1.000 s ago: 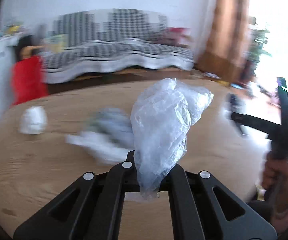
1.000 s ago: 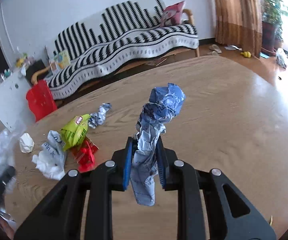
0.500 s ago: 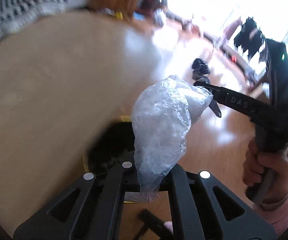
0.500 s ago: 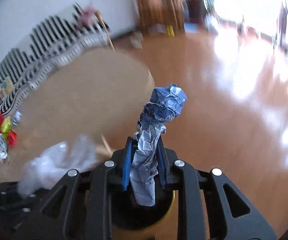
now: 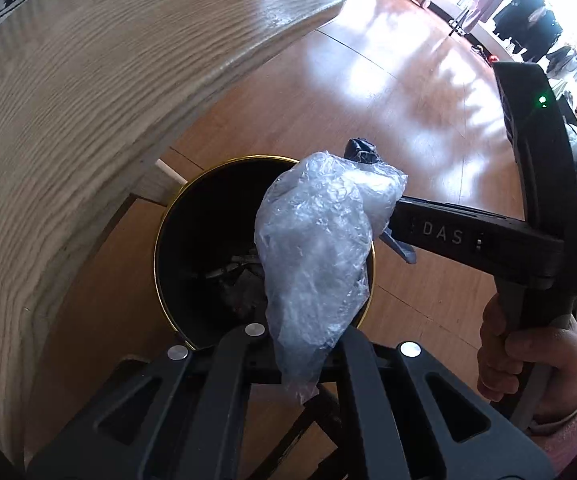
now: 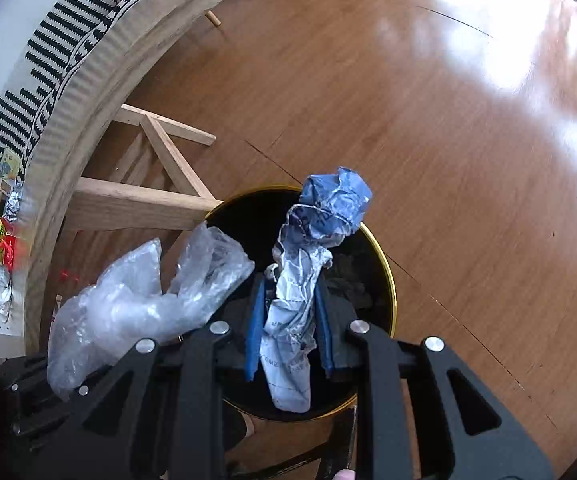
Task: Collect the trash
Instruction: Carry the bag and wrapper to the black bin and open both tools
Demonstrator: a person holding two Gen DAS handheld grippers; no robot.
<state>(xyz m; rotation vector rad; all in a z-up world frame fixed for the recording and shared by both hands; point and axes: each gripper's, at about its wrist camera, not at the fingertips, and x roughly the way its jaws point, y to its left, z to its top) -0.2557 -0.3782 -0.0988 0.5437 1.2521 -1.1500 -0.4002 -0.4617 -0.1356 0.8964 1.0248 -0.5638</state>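
Note:
My left gripper [image 5: 302, 354] is shut on a crumpled clear plastic bag [image 5: 320, 248] and holds it over a black trash bin with a gold rim [image 5: 160, 240] that stands on the floor. Dark trash lies in the bin's bottom. My right gripper [image 6: 290, 320] is shut on a crumpled blue and white paper wrapper [image 6: 312, 248], also above the bin [image 6: 388, 280]. The plastic bag shows at the left of the right wrist view [image 6: 148, 292]. The right gripper's body shows at the right of the left wrist view [image 5: 488, 240].
The round wooden table [image 5: 68, 100] curves past the bin on the left, its wooden legs [image 6: 160, 184] beside the bin. More trash [image 6: 0, 236] lies on the table top at far left. A shiny wooden floor [image 6: 448, 100] spreads to the right.
Both grippers swung away from the table top and now point down over the bin. Each has kept its hold on its piece of trash.

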